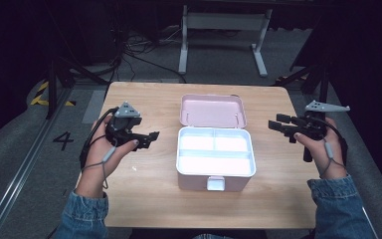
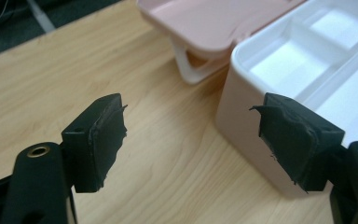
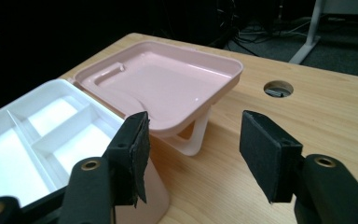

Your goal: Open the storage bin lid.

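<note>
A pink box [image 1: 216, 167] is sitting open at the middle of the desk [image 1: 144, 204], its lid [image 1: 213, 110] lying back on the far side. The left gripper [image 1: 150, 138] and right gripper [image 1: 277, 124] are hovering beside it, both released, grasping nothing.

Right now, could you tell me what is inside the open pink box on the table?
The box holds a white tray with three compartments, two small at the back and one long in front, all empty. Whatever lies beneath the tray is hidden. The lid lies open behind it.
</note>
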{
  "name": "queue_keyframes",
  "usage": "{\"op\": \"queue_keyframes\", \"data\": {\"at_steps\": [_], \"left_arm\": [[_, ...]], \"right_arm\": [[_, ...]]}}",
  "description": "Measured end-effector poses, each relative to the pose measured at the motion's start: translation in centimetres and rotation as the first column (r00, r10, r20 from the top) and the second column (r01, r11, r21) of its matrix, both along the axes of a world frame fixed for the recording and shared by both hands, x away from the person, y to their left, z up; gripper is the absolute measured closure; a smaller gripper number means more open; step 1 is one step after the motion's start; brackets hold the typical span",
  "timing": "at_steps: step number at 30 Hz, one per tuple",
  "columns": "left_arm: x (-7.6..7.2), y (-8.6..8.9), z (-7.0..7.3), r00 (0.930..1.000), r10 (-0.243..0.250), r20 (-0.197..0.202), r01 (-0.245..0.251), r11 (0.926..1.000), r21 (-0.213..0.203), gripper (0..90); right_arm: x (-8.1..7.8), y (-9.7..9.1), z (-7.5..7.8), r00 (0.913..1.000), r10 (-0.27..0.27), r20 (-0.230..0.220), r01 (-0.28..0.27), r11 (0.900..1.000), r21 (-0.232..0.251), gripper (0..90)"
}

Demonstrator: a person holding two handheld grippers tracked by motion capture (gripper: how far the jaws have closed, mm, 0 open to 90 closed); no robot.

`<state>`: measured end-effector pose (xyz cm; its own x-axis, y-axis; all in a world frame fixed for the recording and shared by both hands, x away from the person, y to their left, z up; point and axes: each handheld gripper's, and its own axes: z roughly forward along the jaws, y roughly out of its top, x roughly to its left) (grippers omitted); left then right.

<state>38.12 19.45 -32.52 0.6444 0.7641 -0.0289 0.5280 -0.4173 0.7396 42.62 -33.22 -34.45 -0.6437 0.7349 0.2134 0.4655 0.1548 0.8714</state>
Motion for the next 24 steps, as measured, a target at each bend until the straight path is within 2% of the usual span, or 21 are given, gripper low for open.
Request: {"op": "queue_keyframes", "data": {"at_steps": [1,2,4,5,6,7,9,10,11,12,13,14,17,22,24], "left_arm": [[-0.1,0.3,-0.2,1.0,-0.001,-0.009,0.002,1.0,0.009,23.4],[-0.3,0.8,-0.7,0.9997,0.009,-0.021,-0.009,1.0,-0.003,23.4],[-0.7,1.5,-1.3,0.9992,0.024,-0.032,-0.024,0.9997,0.003,23.5],[-0.9,2.0,-1.7,0.9993,0.033,-0.019,-0.033,0.9994,0.01,23.5],[-1.0,2.2,-1.9,0.9984,0.047,-0.032,-0.047,0.9989,0.004,23.6],[-1.0,2.6,-2.2,0.9971,0.059,-0.048,-0.058,0.998,0.023,23.8],[-1.0,3.2,-2.6,0.9957,0.081,-0.047,-0.077,0.9946,0.069,23.5],[-1.1,3.4,-2.9,0.9925,0.105,-0.061,-0.101,0.9924,0.071,23.5],[-1.0,3.6,-3.2,0.9917,0.111,-0.064,-0.105,0.9908,0.085,23.3],[-0.9,3.8,-3.7,0.9889,0.117,-0.091,-0.108,0.9893,0.098,22.8],[-0.7,4.0,-4.0,0.9893,0.105,-0.101,-0.093,0.9887,0.118,22.5],[-0.5,4.2,-4.9,0.9835,0.111,-0.143,-0.095,0.9888,0.115,22.3],[-0.1,4.5,-6.1,0.9755,0.108,-0.192,-0.081,0.9867,0.141,22.1],[0.2,4.9,-7.3,0.9634,0.125,-0.237,-0.082,0.9794,0.185,22.1],[0.3,5.1,-7.6,0.9598,0.127,-0.25,-0.073,0.974,0.215,22.0]], "right_arm": [[0.0,-0.1,-0.1,1.0,0.002,-0.01,-0.002,1.0,-0.003,42.9],[0.1,-0.2,-0.2,0.9998,0.005,-0.02,-0.005,1.0,-0.004,42.7],[0.1,-0.5,-0.5,0.9992,-0.001,-0.039,0.0,0.9994,-0.034,42.5],[0.1,-0.6,-0.7,0.9988,-0.009,-0.049,0.007,0.9989,-0.046,42.1],[0.1,-0.8,-1.0,0.9981,-0.017,-0.059,0.013,0.9969,-0.078,41.9],[0.1,-0.8,-1.2,0.9973,-0.022,-0.07,0.016,0.9954,-0.094,41.6],[0.0,-1.1,-1.8,0.9949,-0.04,-0.093,0.028,0.9904,-0.135,40.4],[0.1,-1.1,-2.1,0.993,-0.047,-0.108,0.03,0.9877,-0.153,40.3],[0.1,-1.1,-2.3,0.9922,-0.054,-0.113,0.033,0.9837,-0.177,40.3],[0.1,-0.9,-2.7,0.9913,-0.058,-0.118,0.033,0.9779,-0.206,39.5],[0.1,-0.8,-2.9,0.9909,-0.056,-0.122,0.029,0.9761,-0.216,39.4],[0.0,-0.7,-3.0,0.99,-0.055,-0.13,0.024,0.9742,-0.224,39.4],[0.1,-0.7,-3.5,0.9866,-0.057,-0.153,0.015,0.9659,-0.258,39.3],[0.3,-0.8,-4.6,0.9767,-0.077,-0.2,0.009,0.9473,-0.32,39.2],[0.4,-0.8,-4.9,0.9732,-0.084,-0.214,0.008,0.9424,-0.334,39.0]]}}
